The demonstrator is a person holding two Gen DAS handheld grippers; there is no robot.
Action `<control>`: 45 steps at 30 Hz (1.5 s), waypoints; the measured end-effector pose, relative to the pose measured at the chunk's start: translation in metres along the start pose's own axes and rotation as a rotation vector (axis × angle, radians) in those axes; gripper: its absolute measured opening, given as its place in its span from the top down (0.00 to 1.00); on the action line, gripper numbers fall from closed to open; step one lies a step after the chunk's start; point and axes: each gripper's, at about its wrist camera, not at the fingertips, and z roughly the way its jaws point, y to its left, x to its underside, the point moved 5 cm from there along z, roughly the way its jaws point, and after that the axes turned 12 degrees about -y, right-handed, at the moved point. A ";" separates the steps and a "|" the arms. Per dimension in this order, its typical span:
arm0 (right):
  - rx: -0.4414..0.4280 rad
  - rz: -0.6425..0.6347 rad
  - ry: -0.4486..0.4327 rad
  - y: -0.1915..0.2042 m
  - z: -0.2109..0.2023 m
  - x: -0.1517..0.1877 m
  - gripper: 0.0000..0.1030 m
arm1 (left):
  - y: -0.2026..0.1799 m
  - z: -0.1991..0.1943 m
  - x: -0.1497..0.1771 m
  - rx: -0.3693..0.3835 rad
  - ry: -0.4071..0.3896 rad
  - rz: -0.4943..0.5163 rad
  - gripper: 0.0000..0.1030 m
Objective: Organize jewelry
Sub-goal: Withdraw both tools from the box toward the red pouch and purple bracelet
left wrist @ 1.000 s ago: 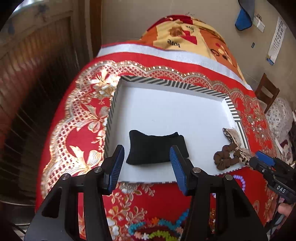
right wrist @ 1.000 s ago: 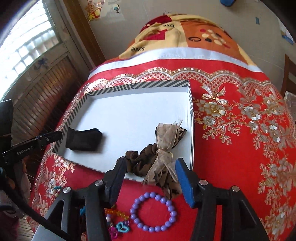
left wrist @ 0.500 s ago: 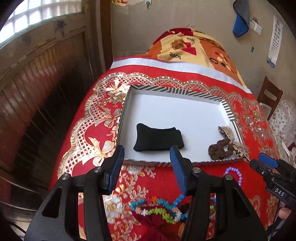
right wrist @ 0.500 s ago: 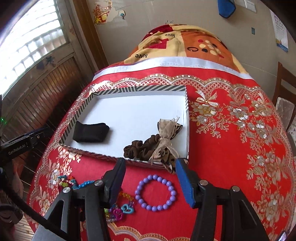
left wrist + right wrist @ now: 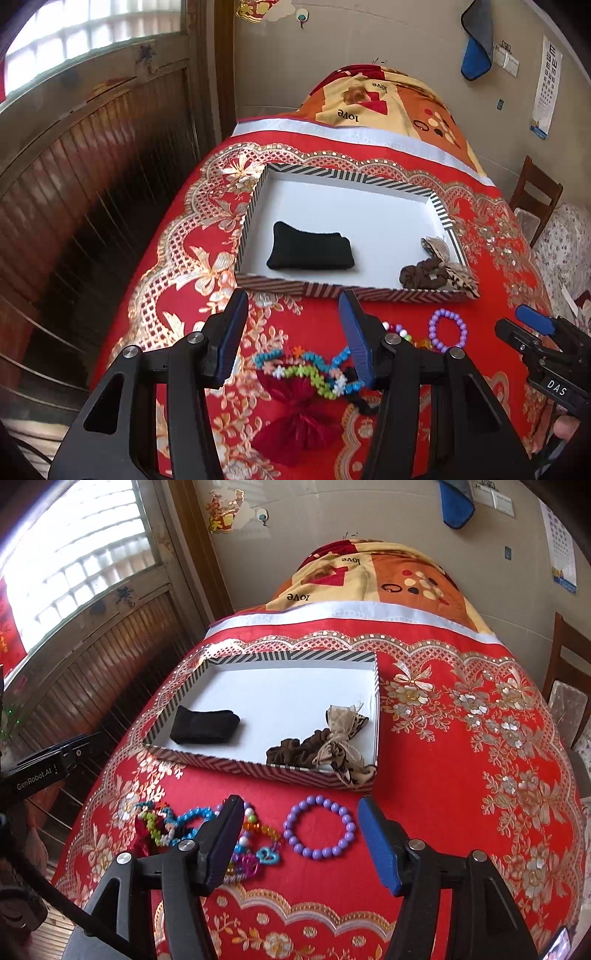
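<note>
With nothing between its jaws, which have just been opening and stand wide, the right gripper (image 5: 299,830) hovers over the purple bead bracelet (image 5: 320,827), a closed ring lying flat on the red embroidered cloth (image 5: 461,812) just near of the striped tray (image 5: 376,716). The bracelet looks light and hard-beaded, probably strung on elastic, so it should flex but roll or slide under smooth pads; pinching across one side of the ring, over two or three beads, seems safer than spanning the whole loop.

To its left sits a tangle of multicoloured plastic bead chains (image 5: 177,819) with small pink and blue charms (image 5: 258,858). These look light, limp and likely to snag one another, so a lift may drag several together.

The left gripper (image 5: 291,336) is also open and empty, poised above the same tangle and a dark red velvet bow (image 5: 299,424), soft and easily squeezed at its cinched middle.

Farther off, the tray holds a black fabric pouch (image 5: 310,251) at left and a brown scrunchie (image 5: 421,275) touching a leopard-print bow (image 5: 456,275) at its near right corner, the bow's tail draped over the rim.
</note>
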 end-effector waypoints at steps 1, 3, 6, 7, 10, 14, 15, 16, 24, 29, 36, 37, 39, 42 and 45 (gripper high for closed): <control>-0.002 -0.002 -0.002 0.000 -0.003 0.002 0.40 | -0.001 -0.003 0.002 -0.001 0.000 -0.001 0.51; -0.003 -0.005 -0.005 0.000 -0.009 0.004 0.40 | -0.001 -0.008 0.005 -0.003 -0.002 -0.003 0.51; -0.007 -0.009 -0.008 0.001 -0.016 0.007 0.40 | -0.002 -0.017 0.011 -0.007 -0.005 -0.005 0.51; -0.006 -0.012 -0.008 0.001 -0.018 0.008 0.40 | -0.002 -0.019 0.012 -0.008 -0.007 -0.006 0.51; -0.007 -0.019 -0.012 0.003 -0.024 0.011 0.40 | -0.002 -0.026 0.016 -0.010 -0.009 -0.006 0.51; -0.006 -0.022 -0.017 0.003 -0.031 0.014 0.40 | -0.002 -0.034 0.022 -0.013 -0.014 -0.006 0.51; -0.007 -0.021 -0.016 0.003 -0.032 0.016 0.40 | -0.002 -0.036 0.023 -0.014 -0.013 -0.006 0.51; -0.007 -0.021 -0.016 0.003 -0.033 0.016 0.40 | -0.001 -0.037 0.024 -0.013 -0.012 -0.006 0.51; -0.008 -0.025 -0.010 0.001 -0.038 0.023 0.40 | 0.001 -0.045 0.033 -0.010 -0.005 -0.013 0.51; -0.005 -0.028 -0.003 0.000 -0.039 0.025 0.40 | 0.005 -0.048 0.041 0.006 0.009 -0.020 0.51; -0.003 -0.019 0.007 -0.006 -0.038 0.031 0.40 | 0.008 -0.049 0.056 0.058 0.046 -0.042 0.51; -0.003 -0.017 0.008 -0.007 -0.037 0.031 0.40 | 0.009 -0.049 0.061 0.080 0.057 -0.050 0.51; -0.002 -0.011 0.014 -0.009 -0.035 0.032 0.40 | 0.008 -0.047 0.067 0.106 0.077 -0.060 0.51; 0.004 -0.002 0.023 -0.013 -0.031 0.034 0.40 | 0.007 -0.040 0.080 0.132 0.122 -0.064 0.50; 0.007 0.003 0.031 -0.016 -0.025 0.036 0.40 | 0.007 -0.032 0.088 0.150 0.153 -0.077 0.47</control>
